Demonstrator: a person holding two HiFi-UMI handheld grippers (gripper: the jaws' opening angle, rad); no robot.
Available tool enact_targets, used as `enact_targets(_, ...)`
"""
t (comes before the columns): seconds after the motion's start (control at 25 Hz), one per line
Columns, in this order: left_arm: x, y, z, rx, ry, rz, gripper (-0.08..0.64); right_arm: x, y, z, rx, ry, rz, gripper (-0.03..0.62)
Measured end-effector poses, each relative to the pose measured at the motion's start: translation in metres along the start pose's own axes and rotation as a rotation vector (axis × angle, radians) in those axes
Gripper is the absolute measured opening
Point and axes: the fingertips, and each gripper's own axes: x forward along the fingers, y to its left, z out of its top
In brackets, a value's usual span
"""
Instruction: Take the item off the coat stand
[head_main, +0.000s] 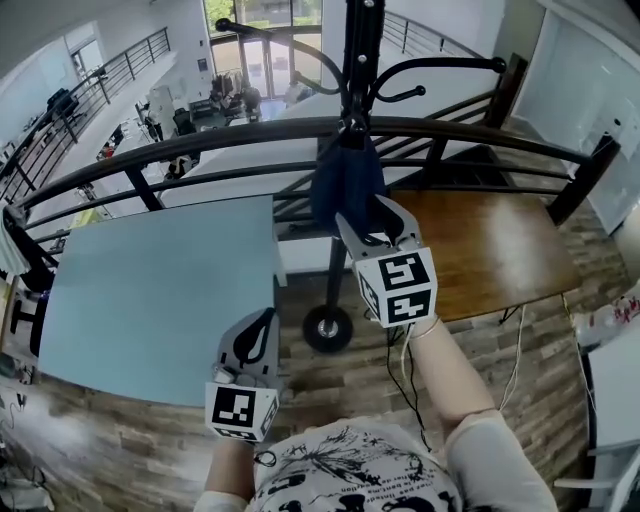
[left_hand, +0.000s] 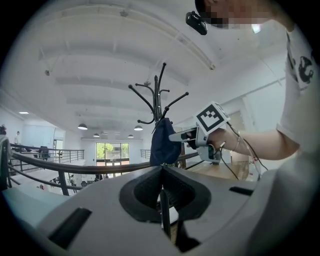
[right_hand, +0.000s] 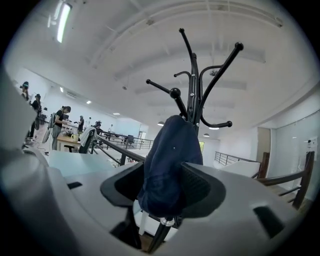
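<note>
A dark navy cloth item (head_main: 345, 185) hangs from a hook of the black coat stand (head_main: 358, 60), low against its pole. My right gripper (head_main: 370, 215) is raised to it, and in the right gripper view the item (right_hand: 172, 165) hangs down between the spread jaws of the right gripper (right_hand: 165, 185), which stand open around it. The stand's hooks (right_hand: 197, 90) fan out above. My left gripper (head_main: 258, 325) is held low near my body, shut and empty. The left gripper view shows the item (left_hand: 162, 142) and the right gripper (left_hand: 176, 136) beside it.
A black curved railing (head_main: 200, 140) runs behind the stand. A light blue table (head_main: 150, 290) lies to the left and a wooden table (head_main: 490, 250) to the right. The stand's round base (head_main: 328, 328) rests on the plank floor between them. Cables trail from my right arm.
</note>
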Motion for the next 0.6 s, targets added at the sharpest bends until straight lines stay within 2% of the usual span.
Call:
enact_targets(0.16,0.010,-0.003,-0.011,0.008,-0.006,0.015,0.005,0.008,-0.004,-0.004,0.023,-0.006,0.031,0.195)
enact_targets(0.28,0.014,-0.003,-0.012,-0.006,0.003,0.031,0.005,0.012,-0.007,-0.004,0.062,-0.012,0.024,0.068)
enact_targets(0.32,0.014,-0.006,-0.014,-0.013,0.004,0.029,0.005,0.011,-0.008,-0.004,0.074,-0.014,0.024,0.053)
enact_targets(0.48,0.011,-0.019,-0.018,-0.027,0.012,0.003,0.005,0.004,-0.015,-0.001,0.084,-0.035,0.031,0.031)
enact_targets(0.6,0.009,-0.020,-0.019,-0.032,0.020,-0.005,0.005,-0.007,-0.017,0.016,0.100,-0.087,0.041,0.026)
